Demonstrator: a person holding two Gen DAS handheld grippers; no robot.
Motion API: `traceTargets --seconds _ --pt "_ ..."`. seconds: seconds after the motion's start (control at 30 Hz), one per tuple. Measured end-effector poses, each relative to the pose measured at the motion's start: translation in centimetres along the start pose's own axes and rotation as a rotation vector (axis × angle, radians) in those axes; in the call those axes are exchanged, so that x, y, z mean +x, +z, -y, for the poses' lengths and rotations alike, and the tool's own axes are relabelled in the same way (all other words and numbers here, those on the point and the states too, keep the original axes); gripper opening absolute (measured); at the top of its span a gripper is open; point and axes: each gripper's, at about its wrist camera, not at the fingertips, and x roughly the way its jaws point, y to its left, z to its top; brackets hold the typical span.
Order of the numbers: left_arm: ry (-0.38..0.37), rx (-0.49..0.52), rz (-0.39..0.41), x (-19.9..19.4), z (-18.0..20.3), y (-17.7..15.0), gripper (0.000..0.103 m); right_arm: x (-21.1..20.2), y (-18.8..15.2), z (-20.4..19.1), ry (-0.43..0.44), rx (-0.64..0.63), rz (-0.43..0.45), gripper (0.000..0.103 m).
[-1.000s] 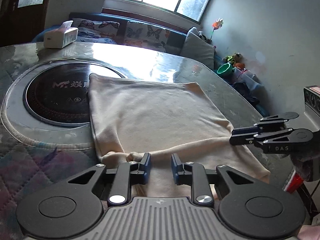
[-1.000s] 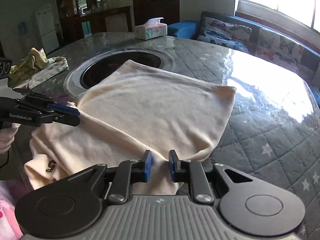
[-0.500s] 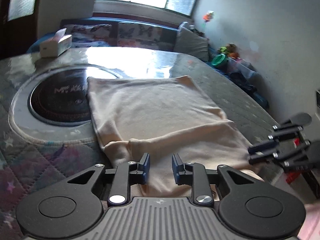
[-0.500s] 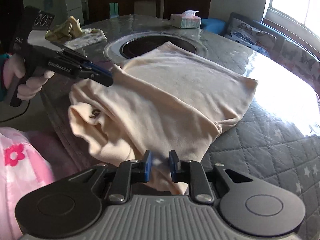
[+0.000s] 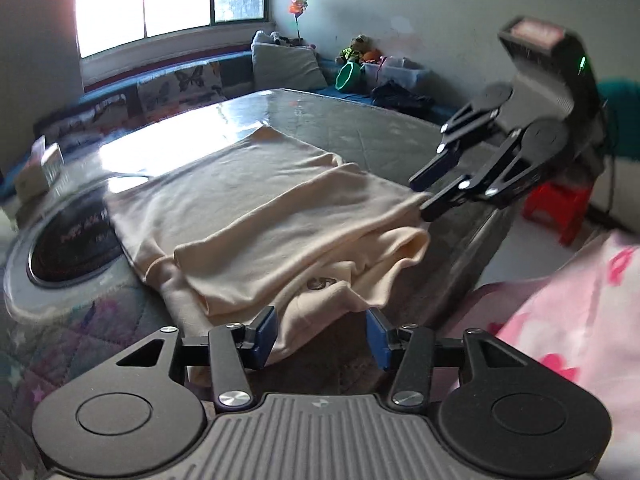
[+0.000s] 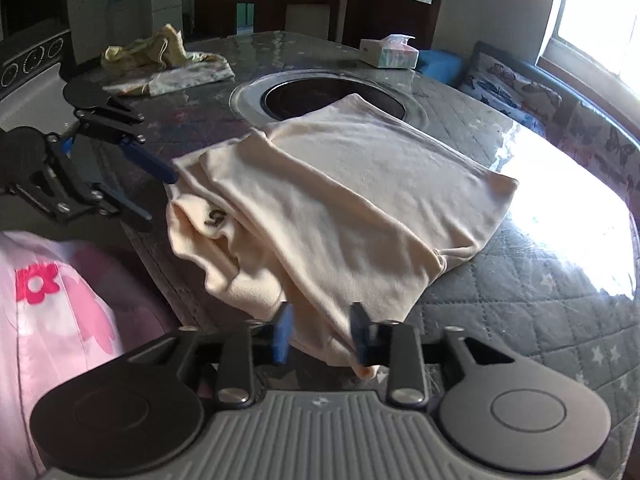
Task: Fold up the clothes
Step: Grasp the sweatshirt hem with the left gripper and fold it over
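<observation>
A cream garment lies partly folded on the round table, its near part hanging over the table's front edge; it also shows in the right wrist view. A small dark print shows on the hanging part. My left gripper is open at the garment's near left hem, with cloth between the jaws but not pinched. My right gripper is open at the near right hem, cloth lying between its jaws. Each gripper shows in the other's view: the right one, the left one.
A round dark hotplate is set in the table's middle. A tissue box and a crumpled yellow cloth lie at the far side. A sofa with cushions stands by the window. A red stool stands on the floor.
Both grippers have opened and let go of the garment's near edge, which now hangs over the table edge. Both have pulled back and swung outward.
</observation>
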Motion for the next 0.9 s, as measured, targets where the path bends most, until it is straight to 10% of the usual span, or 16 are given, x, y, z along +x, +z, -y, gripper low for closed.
traceTargets --seconds 0.13,0.3,0.6,0.9 --pt "0.038 0.038 0.033 1.0 0.8 -0.2 0.044 -0.3 -0.4 -0.8 -0.016 -0.053 0.002 0.046" --pt "0.05 0.011 0.059 1.1 0.0 0.1 0.009 -0.3 -0.8 -1.9 -0.02 -0.139 0.015 0.055" --pt "-0.019 -0.209 0.105 1.9 -4.9 3.5 0.008 1.6 0.2 -2.4 0.016 -0.191 0.08 0.056" --pt "-0.055 -0.234 0.07 2.7 -6.6 3.2 0.013 3.9 2.8 0.8 0.14 -0.019 0.074 0.013"
